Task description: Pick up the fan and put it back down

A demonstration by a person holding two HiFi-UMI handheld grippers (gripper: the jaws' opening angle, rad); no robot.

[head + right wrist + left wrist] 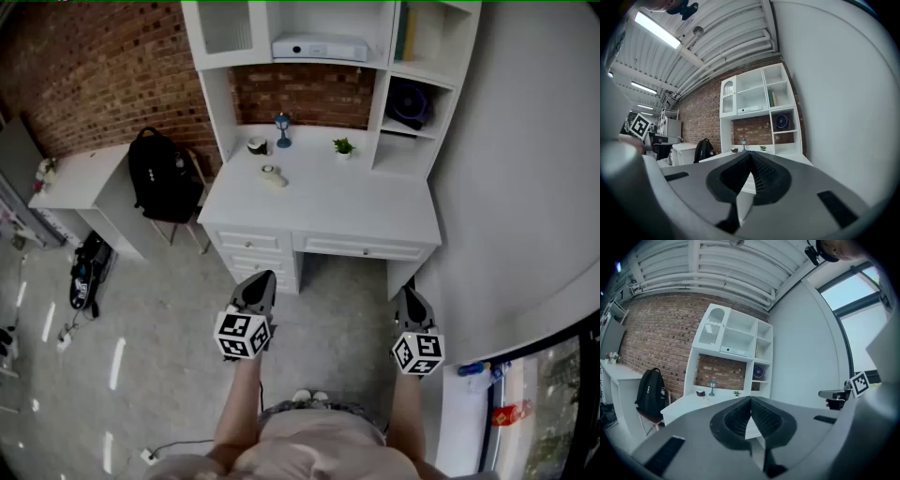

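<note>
My left claw (750, 399) has its jaws pressed together at the tips, with nothing between them. My right claw (751, 153) is the same, closed and empty. Both point level toward the white table (356, 211), which stands just ahead of them. The fan (410, 103) is farther ahead and higher, more on the side of my right claw, inside an open compartment of the shelf (380, 112) above the table. A black backpack (164, 173) is well to the left of my left claw.
</note>
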